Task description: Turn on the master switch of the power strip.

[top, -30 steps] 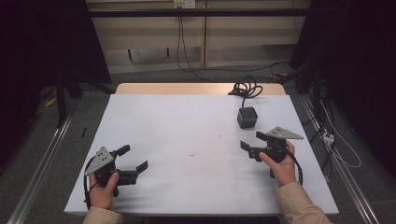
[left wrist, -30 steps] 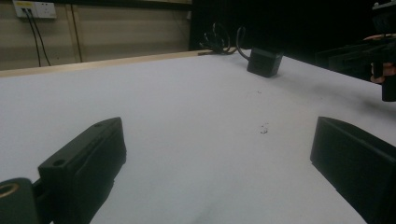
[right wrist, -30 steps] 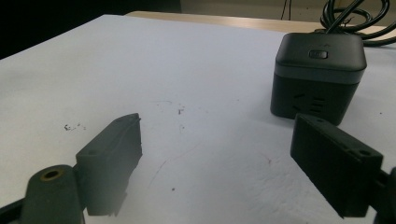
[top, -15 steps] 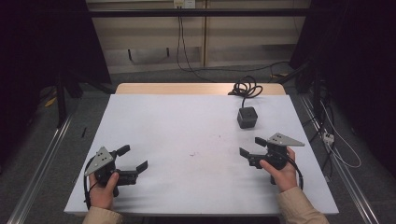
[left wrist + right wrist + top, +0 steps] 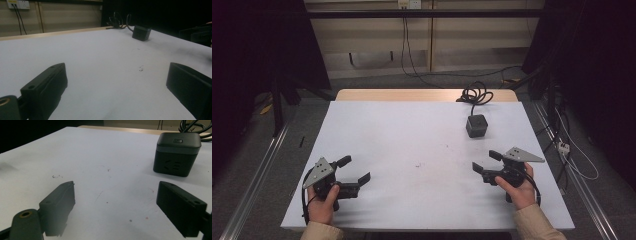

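The room is dim around the edges, with pale wall panels at the back and a wall socket (image 5: 407, 4) from which cables (image 5: 404, 45) hang down to the floor. In the middle stands a white desk (image 5: 412, 135) with a strip of bare wood along its far edge. A few small dark specks (image 5: 419, 164) mark the middle of its top.

Toward the far right of the desk sits a small black cube-shaped device (image 5: 476, 125), upright, with a button on its top face. Its black cord lies in a loose coil (image 5: 475, 93) at the far edge, just behind it.

At the near left corner a hand holds the left gripper (image 5: 356, 170) low over the desk, its jaws spread wide apart with nothing between them. At the near right a second hand holds the right gripper (image 5: 485, 161), jaws likewise wide apart and bare. In the right gripper view the cube stands beyond the far jaw, near it but not touching. The two grippers are well apart from each other, each pointing inward across the desk.
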A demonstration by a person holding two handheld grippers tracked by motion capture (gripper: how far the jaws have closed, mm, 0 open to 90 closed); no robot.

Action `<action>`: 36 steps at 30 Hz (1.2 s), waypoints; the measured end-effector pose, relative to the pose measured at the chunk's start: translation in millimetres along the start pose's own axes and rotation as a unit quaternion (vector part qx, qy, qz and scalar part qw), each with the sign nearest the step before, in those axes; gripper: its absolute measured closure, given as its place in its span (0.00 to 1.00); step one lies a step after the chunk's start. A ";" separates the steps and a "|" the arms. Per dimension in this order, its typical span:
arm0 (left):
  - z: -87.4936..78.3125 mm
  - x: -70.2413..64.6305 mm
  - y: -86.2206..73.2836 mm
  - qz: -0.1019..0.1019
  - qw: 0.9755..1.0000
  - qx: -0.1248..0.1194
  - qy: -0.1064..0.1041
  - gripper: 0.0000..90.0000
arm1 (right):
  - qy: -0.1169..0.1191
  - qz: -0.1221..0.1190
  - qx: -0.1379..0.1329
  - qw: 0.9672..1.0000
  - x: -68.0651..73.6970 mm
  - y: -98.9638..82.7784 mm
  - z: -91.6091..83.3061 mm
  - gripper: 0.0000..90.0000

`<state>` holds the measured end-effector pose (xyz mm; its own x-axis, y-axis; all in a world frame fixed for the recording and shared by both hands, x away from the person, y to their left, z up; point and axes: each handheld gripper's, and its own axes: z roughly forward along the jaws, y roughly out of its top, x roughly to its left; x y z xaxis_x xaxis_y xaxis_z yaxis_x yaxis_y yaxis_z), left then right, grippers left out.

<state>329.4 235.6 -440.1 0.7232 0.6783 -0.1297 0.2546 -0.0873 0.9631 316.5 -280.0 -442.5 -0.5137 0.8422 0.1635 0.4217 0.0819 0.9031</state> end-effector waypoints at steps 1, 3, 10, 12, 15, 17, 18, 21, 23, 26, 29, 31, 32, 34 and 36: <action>0.1 -0.2 0.0 -0.001 1.000 -0.001 0.000 0.03 | 0.000 0.000 0.000 1.000 0.0 -0.7 -0.9 0.17; 0.0 -0.4 -0.1 -0.001 1.000 -0.001 -0.001 0.03 | -0.001 0.000 -0.001 1.000 -0.2 -2.3 -2.3 0.17; 0.4 -0.7 -0.3 -0.003 1.000 0.001 -0.001 0.03 | -0.001 0.001 -0.002 1.000 0.6 -6.6 -8.4 0.17; 0.3 -0.5 -0.1 0.000 1.000 0.003 -0.002 0.03 | -0.001 0.001 -0.002 1.000 0.8 -7.6 -10.2 0.17; 0.2 -0.5 0.0 0.001 1.000 0.003 -0.002 0.03 | -0.002 0.001 -0.002 1.000 1.1 -9.5 -12.1 0.17; 0.5 -0.7 0.0 0.000 1.000 0.004 -0.003 0.03 | -0.002 0.001 -0.001 1.000 1.4 -10.5 -13.1 0.17; 0.8 -0.7 -0.2 0.001 1.000 0.003 -0.005 0.03 | -0.002 0.000 -0.001 1.000 1.7 -11.1 -13.7 0.17; 1.0 -0.8 -0.3 0.000 1.000 0.006 -0.005 0.03 | -0.002 -0.002 -0.002 1.000 2.1 -12.2 -15.3 0.17; 0.8 -0.5 -0.3 0.001 1.000 0.005 -0.004 0.03 | -0.005 -0.003 -0.002 1.000 2.1 -13.1 -16.4 0.17; 0.8 -0.1 -0.3 0.002 1.000 0.005 -0.005 0.03 | -0.003 -0.001 -0.003 1.000 2.2 -14.3 -18.2 0.17; 1.1 -0.6 -0.3 0.001 1.000 0.006 -0.005 0.03 | -0.003 -0.002 -0.002 1.000 3.2 -16.2 -19.6 0.17; 0.8 -0.7 -0.2 0.001 1.000 0.007 -0.004 0.03 | -0.006 -0.006 -0.003 1.000 4.2 -17.6 -20.5 0.17; 0.8 -0.6 -0.3 0.000 1.000 0.007 -0.004 0.03 | -0.005 -0.005 -0.002 1.000 4.8 -18.0 -21.3 0.17; 1.0 -0.3 -0.6 -0.002 1.000 0.007 -0.003 0.03 | -0.007 -0.009 -0.005 1.000 5.2 -18.4 -22.8 0.17; 0.9 0.0 -0.6 -0.002 1.000 0.008 -0.001 0.03 | -0.008 -0.009 -0.007 1.000 5.7 -18.8 -24.8 0.17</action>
<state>329.8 235.0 -440.9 0.7237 0.6768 -0.1348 0.2688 -0.0965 0.9584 287.1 -290.0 -448.6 -0.5088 0.8494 0.1403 0.4013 0.0898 0.9115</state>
